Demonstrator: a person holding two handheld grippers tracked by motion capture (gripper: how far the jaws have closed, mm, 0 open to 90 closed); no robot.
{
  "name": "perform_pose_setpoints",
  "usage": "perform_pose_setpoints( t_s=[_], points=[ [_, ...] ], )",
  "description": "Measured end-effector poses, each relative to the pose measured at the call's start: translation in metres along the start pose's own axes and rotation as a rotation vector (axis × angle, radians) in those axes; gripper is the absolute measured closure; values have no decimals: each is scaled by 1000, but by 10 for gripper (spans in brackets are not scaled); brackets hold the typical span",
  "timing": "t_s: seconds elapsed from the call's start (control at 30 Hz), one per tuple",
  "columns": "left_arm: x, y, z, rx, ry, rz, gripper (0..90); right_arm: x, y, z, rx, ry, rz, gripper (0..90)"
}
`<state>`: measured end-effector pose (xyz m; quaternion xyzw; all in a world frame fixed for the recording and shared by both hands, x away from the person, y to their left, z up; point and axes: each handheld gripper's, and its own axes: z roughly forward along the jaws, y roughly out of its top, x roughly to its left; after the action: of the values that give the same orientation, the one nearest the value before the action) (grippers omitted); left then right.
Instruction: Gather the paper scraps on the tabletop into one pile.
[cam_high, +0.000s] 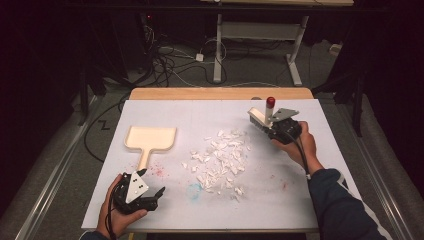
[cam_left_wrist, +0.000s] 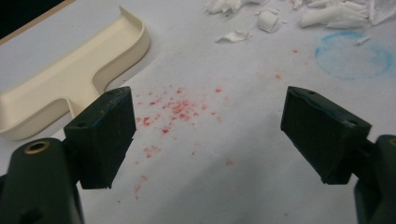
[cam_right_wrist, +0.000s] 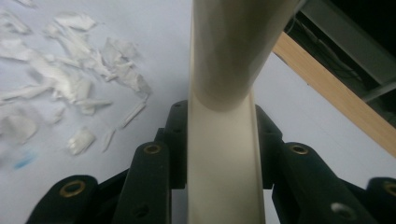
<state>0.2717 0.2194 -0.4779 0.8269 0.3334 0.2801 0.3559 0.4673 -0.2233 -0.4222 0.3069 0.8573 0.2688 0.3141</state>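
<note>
Paper scraps (cam_high: 220, 159) lie scattered across the middle of the high view, on the white sheet covering the bench (cam_high: 220, 93), with the cream dustpan (cam_high: 150, 140) lying flat at centre left, apart from the pile. Your right tool (cam_high: 274, 126), at the upper right of that view, is clamped on the handle of a small cream brush (cam_high: 264, 116), red tip pointing up; in the right gripper view the handle (cam_right_wrist: 224, 140) runs straight up between the jaws. Your left tool (cam_high: 150, 186), at the lower left, stands wide apart with nothing between the jaws, just short of the dustpan's handle (cam_left_wrist: 42, 105).

The likely trouble: sweep too hard and the light scraps will scatter past the pan or off the sheet. With the pan unheld, the brush could shove it away. The smooth round handle may also twist in your grip, tilting the bristles off the surface.
</note>
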Motion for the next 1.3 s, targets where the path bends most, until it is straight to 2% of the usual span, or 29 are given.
perform_pose_setpoints(
  t_s=[0.1,0.17,0.3,0.37,0.4,0.5,0.53,0.6,0.63,0.67,0.73,0.8,0.83,0.93,1.07,1.2,1.3],
  points=[
    [1,1,1,-4,5,13,170,10,10,13,8,-15,-21,676],
    [1,0,2,6,-8,1,170,18,18,21,11,-16,-56,676],
    [0,1,5,5,-10,23,170,35,31,33,19,-23,-107,676],
    [-1,2,4,-1,-17,23,170,44,39,39,-2,8,-114,676],
    [-1,2,4,-1,-18,23,170,44,39,39,-2,8,-114,676],
    [0,0,5,8,-23,18,170,53,41,40,-53,60,-97,675],
    [-1,0,5,16,-28,7,170,56,42,40,-60,86,-101,676],
    [-1,0,5,6,-27,20,170,64,42,38,-82,128,-130,675],
    [-1,0,5,4,-27,21,170,65,42,37,-93,158,-129,675],
    [-1,1,5,3,-29,20,170,65,42,37,-93,158,-129,675],
    [-1,0,5,2,-33,17,170,69,40,33,-119,181,-129,674],
    [-1,1,5,0,-35,16,170,74,37,26,-141,242,-137,674],
    [-1,1,5,-1,-36,15,170,78,36,23,-148,257,-135,674],
    [-2,1,4,0,-36,20,170,93,30,10,-169,305,-197,673],
    [-3,2,3,-4,-34,18,170,108,19,-14,-186,367,-250,673],
    [-3,2,3,-2,-32,19,170,114,10,-35,-207,383,-277,675],
    [-4,3,4,-4,-33,22,170,110,8,-49,-231,385,-251,675]
  ],
)
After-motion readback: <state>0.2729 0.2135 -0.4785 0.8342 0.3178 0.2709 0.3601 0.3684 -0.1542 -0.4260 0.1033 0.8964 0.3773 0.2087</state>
